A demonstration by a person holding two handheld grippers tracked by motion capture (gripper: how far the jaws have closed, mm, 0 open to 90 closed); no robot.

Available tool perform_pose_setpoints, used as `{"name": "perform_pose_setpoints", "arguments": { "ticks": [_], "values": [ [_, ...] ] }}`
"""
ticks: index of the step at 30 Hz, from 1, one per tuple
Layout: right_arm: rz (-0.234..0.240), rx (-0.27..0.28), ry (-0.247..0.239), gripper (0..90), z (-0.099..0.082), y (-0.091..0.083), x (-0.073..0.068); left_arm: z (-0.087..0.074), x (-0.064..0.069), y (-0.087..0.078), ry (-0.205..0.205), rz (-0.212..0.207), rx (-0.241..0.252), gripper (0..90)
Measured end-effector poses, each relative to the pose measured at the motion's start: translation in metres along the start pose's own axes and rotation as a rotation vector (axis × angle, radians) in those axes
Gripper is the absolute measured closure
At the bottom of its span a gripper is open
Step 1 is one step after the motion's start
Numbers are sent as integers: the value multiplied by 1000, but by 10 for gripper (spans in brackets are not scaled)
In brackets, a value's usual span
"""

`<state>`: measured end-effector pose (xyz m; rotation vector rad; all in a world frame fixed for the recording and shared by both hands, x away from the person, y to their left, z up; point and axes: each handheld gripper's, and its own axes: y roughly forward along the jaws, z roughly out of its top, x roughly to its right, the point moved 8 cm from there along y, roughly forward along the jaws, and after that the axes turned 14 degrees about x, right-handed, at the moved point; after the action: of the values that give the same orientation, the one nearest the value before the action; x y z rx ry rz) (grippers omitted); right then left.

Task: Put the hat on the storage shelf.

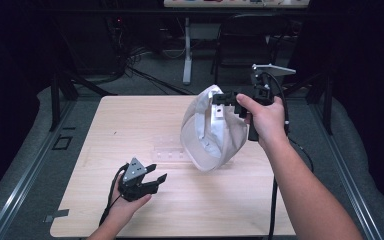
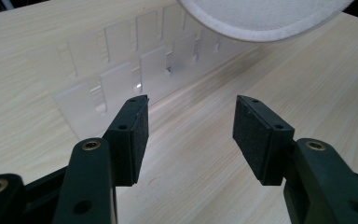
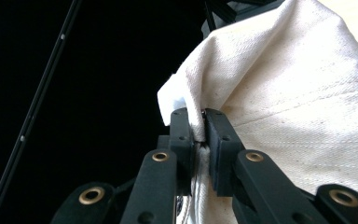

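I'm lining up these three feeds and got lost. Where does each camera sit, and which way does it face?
High view: above the near table edge, looking forward and down; both forearms, left gripper, right gripper.
Left gripper view: rides the left gripper, facing the clear plastic rack past open jaws.
Right gripper view: rides the right gripper, jaws pinching the white cap.
Shared: the cap appears in all three.
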<state>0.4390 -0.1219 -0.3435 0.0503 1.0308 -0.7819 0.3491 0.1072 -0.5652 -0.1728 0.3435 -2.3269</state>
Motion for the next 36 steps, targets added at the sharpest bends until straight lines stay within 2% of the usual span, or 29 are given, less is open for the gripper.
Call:
{"name": "perform_pose_setpoints", "arguments": {
  "ticks": [2, 8, 11, 12, 13, 17, 19, 23, 28, 29, 31, 34, 36],
  "values": [
    [-6, 8, 0, 821, 3, 3, -1, 7, 3, 3, 16, -6, 8, 461],
    [-28, 29, 1, 821, 10, 11, -2, 23, 15, 15, 29, -25, 26, 460],
    [-44, 43, 6, 822, 14, 18, -3, 35, 26, 30, 42, -36, 33, 442],
    [-44, 43, 6, 822, 14, 18, -3, 35, 26, 30, 42, -36, 33, 434],
    [-52, 45, 1, 821, 15, 21, -4, 41, 33, 38, 53, -45, 34, 427],
    [-52, 54, 8, 821, 19, 25, -6, 51, 44, 53, 93, -41, 16, 422],
    [-56, 52, 7, 821, 19, 26, -7, 53, 46, 56, 98, -34, 14, 417],
    [-68, 68, 10, 821, 24, 31, -9, 58, 58, 74, 118, -41, -24, 385],
    [-74, 77, 18, 821, 26, 35, -8, 59, 58, 90, 185, 48, -58, 397],
    [-73, 77, 19, 821, 26, 35, -8, 59, 58, 90, 185, 48, -58, 417],
    [-78, 81, 20, 821, 26, 37, -8, 58, 55, 96, 198, 85, -80, 476],
    [-83, 82, 20, 821, 26, 38, -7, 58, 54, 99, 204, 94, -85, 555],
    [-85, 81, 13, 821, 26, 39, -7, 60, 55, 100, 211, 94, -76, 565]
  ]
}}
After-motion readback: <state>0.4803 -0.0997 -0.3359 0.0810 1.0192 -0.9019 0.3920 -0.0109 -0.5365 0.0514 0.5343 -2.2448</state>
